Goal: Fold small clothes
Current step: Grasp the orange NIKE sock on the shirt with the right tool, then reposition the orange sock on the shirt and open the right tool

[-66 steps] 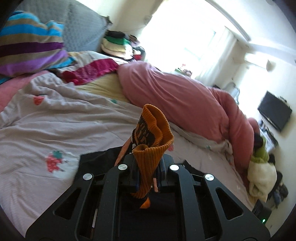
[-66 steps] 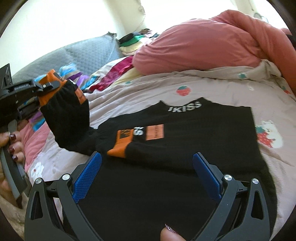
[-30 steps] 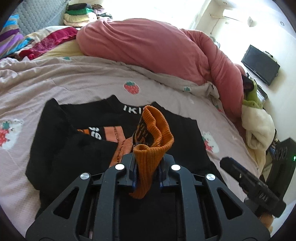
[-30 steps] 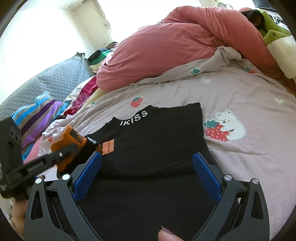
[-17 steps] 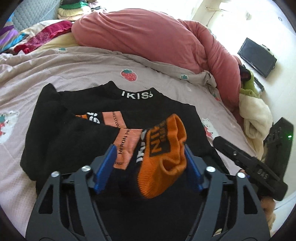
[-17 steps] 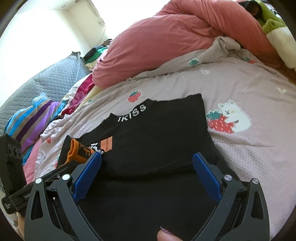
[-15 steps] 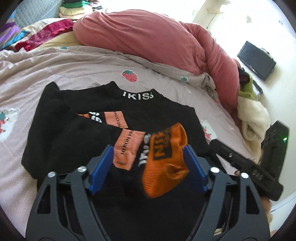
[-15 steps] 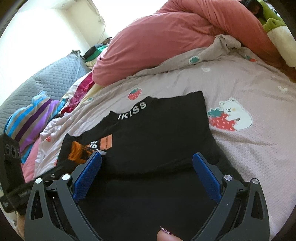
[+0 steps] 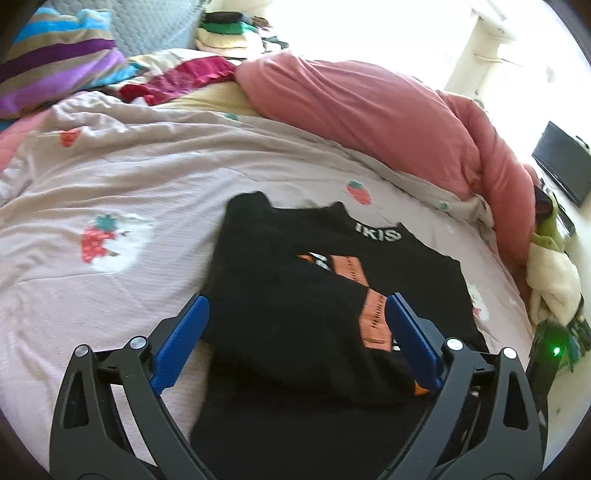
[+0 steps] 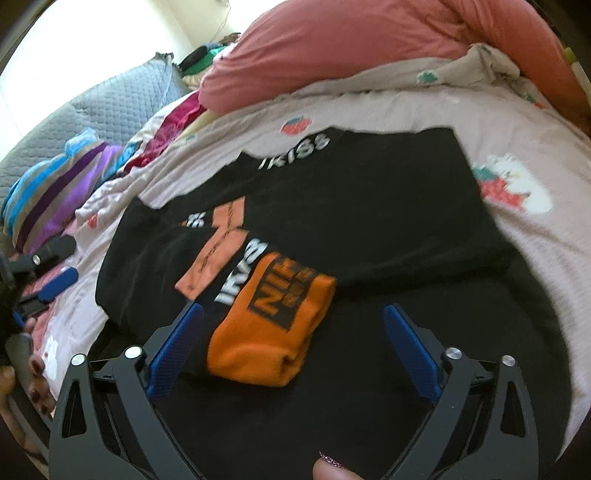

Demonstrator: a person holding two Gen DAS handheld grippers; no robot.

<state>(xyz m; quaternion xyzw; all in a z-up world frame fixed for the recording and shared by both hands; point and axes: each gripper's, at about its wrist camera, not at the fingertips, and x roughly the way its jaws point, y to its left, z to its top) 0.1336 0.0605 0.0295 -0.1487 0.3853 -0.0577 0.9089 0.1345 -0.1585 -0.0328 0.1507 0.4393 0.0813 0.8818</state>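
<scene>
A black sweater [image 10: 369, 206] with white "IKISS" collar lettering lies flat on the bed; it also shows in the left wrist view [image 9: 295, 295]. One sleeve is folded across its chest, and the orange cuff [image 10: 269, 321] rests on the black body. My right gripper [image 10: 291, 343] is open and empty, hovering just above the cuff. My left gripper [image 9: 295, 332] is open and empty above the sweater's left side. The left gripper also shows at the far left of the right wrist view [image 10: 51, 280].
The sweater lies on a pale pink sheet [image 9: 110, 192] with strawberry prints. A bulky pink duvet [image 9: 369, 103] is heaped behind it. Striped bedding [image 9: 55, 62], a red garment [image 9: 181, 77] and folded clothes [image 9: 221, 33] sit at the back left. A black device with a green light [image 9: 550, 350] is at right.
My left gripper carried the orange cuff over the sweater, opened and let it drop on the chest, then drew back to the left. My right gripper moved in closer over the cuff.
</scene>
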